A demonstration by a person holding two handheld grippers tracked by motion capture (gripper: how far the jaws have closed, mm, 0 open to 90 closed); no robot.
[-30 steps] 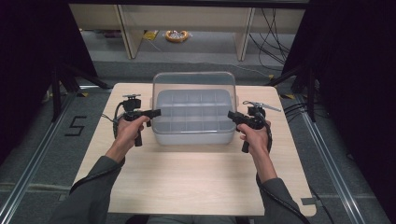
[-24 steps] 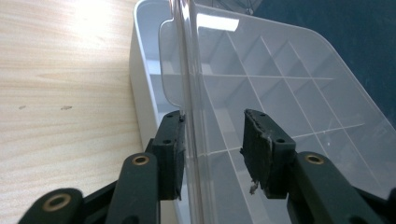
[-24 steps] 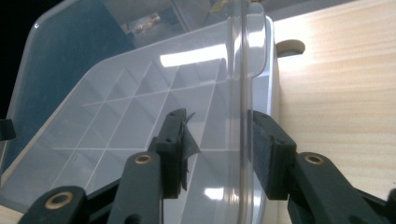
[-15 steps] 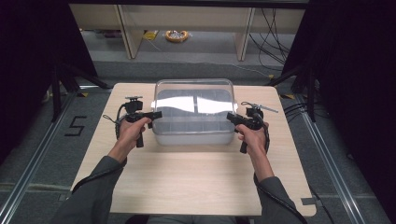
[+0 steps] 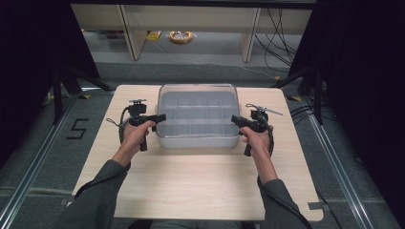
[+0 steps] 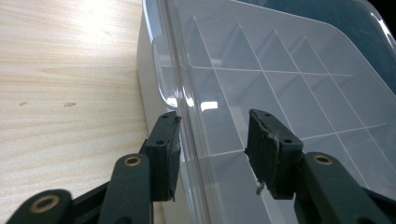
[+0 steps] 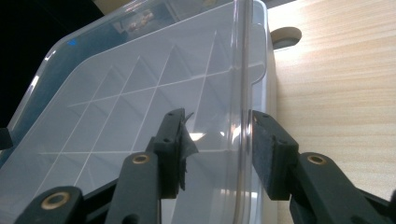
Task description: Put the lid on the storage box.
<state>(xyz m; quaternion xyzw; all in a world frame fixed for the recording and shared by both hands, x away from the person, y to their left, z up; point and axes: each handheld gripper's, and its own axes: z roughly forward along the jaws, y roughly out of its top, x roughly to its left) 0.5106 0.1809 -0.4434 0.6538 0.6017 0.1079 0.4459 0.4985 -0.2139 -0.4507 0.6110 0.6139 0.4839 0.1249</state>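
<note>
- High view: a clear plastic box (image 5: 198, 119) with many little rooms inside is sitting in the middle of the far half of the desk (image 5: 191, 191). The left tongs (image 5: 160, 117) are waiting at its left side and the right tongs (image 5: 235, 119) at its right side.
- Left gripper view: the left tongs have just been opening. The edge of the see-through lid (image 6: 280, 70) is standing between the 2 pads, but they are not squeezing it.
- Right gripper view: the right tongs are also standing apart, with the lid's raised rim (image 7: 243, 70) between them and not pinched.
- The box is looking empty, so it is probably light. The plastic is looking stiff, smooth and slippery, and the thin lid may be bending a bit when pressed.
- The best places to take hold are probably the 2 side rims, 1 for each pair of tongs, so it is staying level.
</note>
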